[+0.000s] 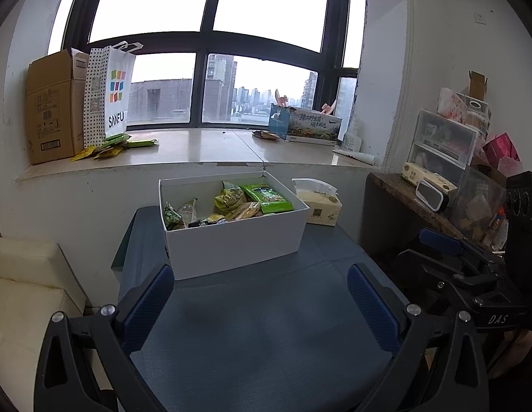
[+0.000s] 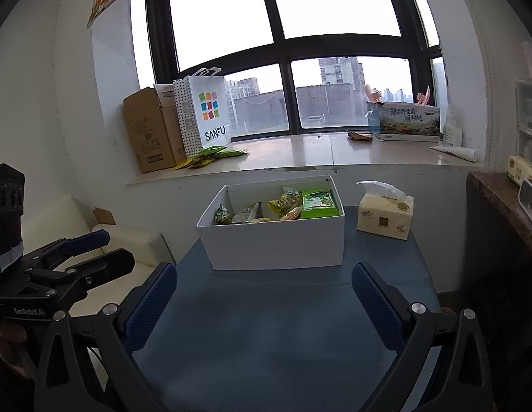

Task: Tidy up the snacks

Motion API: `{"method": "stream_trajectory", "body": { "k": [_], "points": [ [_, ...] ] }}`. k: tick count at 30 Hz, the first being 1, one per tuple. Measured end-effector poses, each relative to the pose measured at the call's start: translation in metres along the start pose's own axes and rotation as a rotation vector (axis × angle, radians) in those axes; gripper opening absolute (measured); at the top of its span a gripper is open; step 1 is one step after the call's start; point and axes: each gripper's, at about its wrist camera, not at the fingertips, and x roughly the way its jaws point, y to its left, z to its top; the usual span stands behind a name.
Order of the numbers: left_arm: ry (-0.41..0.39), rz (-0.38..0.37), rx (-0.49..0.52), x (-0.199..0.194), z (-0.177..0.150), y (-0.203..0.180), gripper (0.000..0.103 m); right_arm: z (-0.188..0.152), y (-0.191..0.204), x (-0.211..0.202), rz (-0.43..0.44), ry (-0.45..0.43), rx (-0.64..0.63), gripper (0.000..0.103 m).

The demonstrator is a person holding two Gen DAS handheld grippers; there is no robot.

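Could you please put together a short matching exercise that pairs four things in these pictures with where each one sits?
Things:
1. white box
2. tissue pack
3. SANFU bag
4. bright green packet

Places:
A. standing on the windowsill, next to a cardboard carton
B. inside the box, at its right end
C. on the blue table, beyond both open grippers
D. on the table, to the right of the box

Pairs: 1-C, 2-D, 3-A, 4-B
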Motion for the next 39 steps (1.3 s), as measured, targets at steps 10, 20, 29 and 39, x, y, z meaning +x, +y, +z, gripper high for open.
{"method": "stream_trajectory", "body": {
  "k": [10,20,29,39],
  "points": [
    [0.003,0.001,0.003,0.0008,-0.0008,-0.0010,0.103,-0.0006,-0.0008,-0.0005,0.002,0.000,0.000,0.103],
    [0.005,0.003,0.003,0.0014,-0.0018,-0.0018,0.103,-0.0011,-0.0004,-0.0005,0.006,0.002,-0.002,0.103],
    [0.006,0.001,0.002,0.0015,-0.0021,-0.0016,0.103,-0.0018,0.0007,-0.0010,0.009,0.005,-0.008,0.103],
    [0.007,0.002,0.001,0.0020,-0.0038,-0.0009,0.103,-0.0012,0.0008,-0.0014,0.013,0.006,-0.013,0.103]
  ]
}}
